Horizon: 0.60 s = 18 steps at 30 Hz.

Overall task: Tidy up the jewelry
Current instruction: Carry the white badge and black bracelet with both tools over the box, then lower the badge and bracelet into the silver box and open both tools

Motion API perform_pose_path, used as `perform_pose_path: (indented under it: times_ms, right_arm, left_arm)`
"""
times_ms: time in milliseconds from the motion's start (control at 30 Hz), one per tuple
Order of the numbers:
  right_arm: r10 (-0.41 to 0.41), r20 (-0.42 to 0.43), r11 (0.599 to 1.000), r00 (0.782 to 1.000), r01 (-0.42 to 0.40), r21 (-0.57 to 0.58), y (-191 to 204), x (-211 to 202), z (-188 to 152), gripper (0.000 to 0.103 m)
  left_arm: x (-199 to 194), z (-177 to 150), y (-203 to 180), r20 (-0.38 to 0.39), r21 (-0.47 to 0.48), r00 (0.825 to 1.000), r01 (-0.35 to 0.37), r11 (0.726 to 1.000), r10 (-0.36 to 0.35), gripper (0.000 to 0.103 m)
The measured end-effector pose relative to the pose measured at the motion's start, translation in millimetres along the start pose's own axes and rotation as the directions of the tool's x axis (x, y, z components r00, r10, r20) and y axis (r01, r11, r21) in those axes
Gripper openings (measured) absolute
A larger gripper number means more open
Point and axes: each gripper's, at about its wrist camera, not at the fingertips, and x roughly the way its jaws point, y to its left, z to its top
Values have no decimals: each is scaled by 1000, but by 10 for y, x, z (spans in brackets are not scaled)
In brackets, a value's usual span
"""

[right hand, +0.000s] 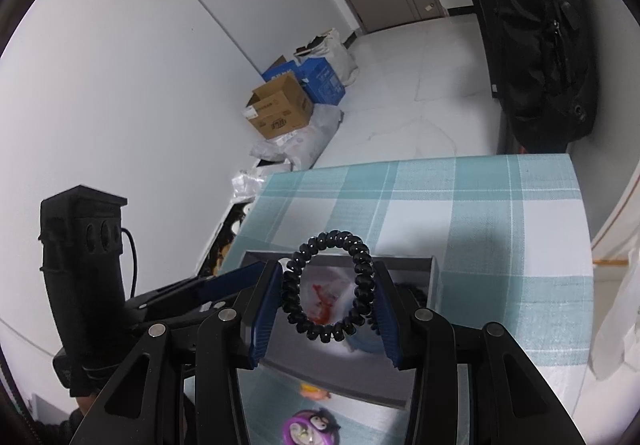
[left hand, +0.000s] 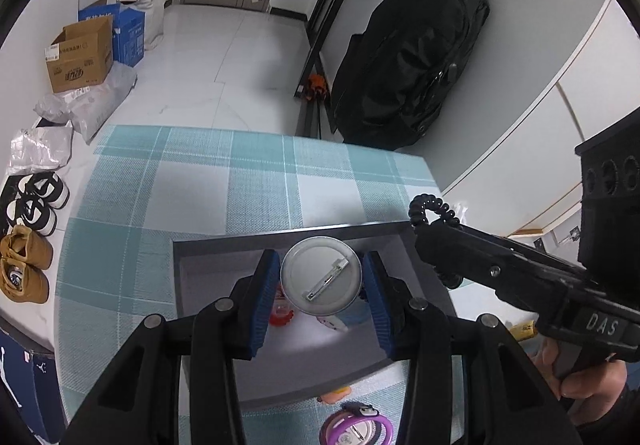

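I counted two grippers, my left gripper (left hand: 322, 281) and my right gripper (right hand: 328, 295), with two blue fingers (left hand: 262, 297) on each. There was one round badge (left hand: 321, 276), one black coil hair tie (right hand: 328, 287), and one grey tray (left hand: 192, 245) on the counter (left hand: 256, 181). At six o'clock lay one purple badge (left hand: 356, 427). At nine o'clock I saw two cardboard boxes (left hand: 80, 57).

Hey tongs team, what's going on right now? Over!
Left tongs shut on round pin badge. Right tongs shut on black coil hair tie. Both above grey box. Nothing in the way. Over.
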Motion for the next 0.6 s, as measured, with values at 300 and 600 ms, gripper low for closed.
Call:
perform_pose_path:
  times_ms: [300,600]
  right_arm:
    - [-31,-43,1000,999,30,-2,-71,74,-63,43]
    - [-29,-51,999,998,30,24,-125,121,-67,44]
  left_arm:
    - [85,-5,-37,-31,-1,1000,-6,1000,6,37]
    - [104,-13,-16,-34,-9,999,-13,1000,12,37]
